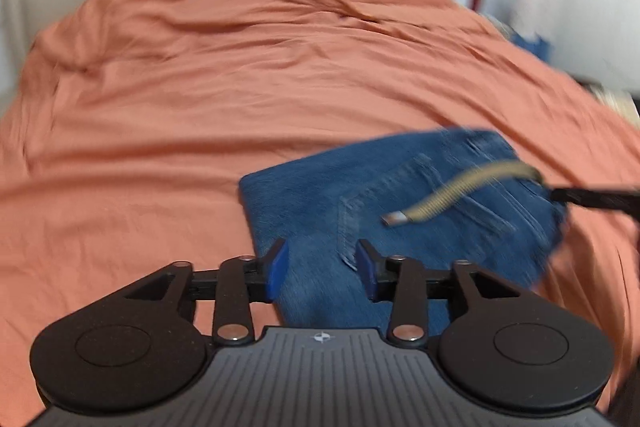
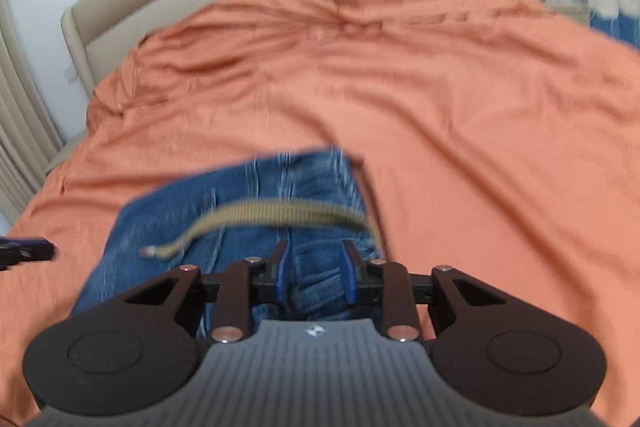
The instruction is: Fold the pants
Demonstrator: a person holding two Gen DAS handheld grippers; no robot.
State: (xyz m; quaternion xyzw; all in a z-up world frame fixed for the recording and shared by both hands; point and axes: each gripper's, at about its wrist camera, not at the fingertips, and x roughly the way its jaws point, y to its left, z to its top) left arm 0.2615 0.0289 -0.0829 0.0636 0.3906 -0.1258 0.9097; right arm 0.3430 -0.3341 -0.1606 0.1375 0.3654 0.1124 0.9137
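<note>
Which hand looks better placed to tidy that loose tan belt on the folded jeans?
Probably the right gripper: the belt arcs just beyond its open fingers. The left gripper sits over the jeans, farther from the belt.

We find no readable text or numbers; only a small white round emblem (image 1: 321, 337) marks each gripper body.

Blue denim pants (image 1: 360, 211) folded compact, flat on bed; khaki belt strap (image 1: 452, 193) trailing across (metal-tipped).
</note>
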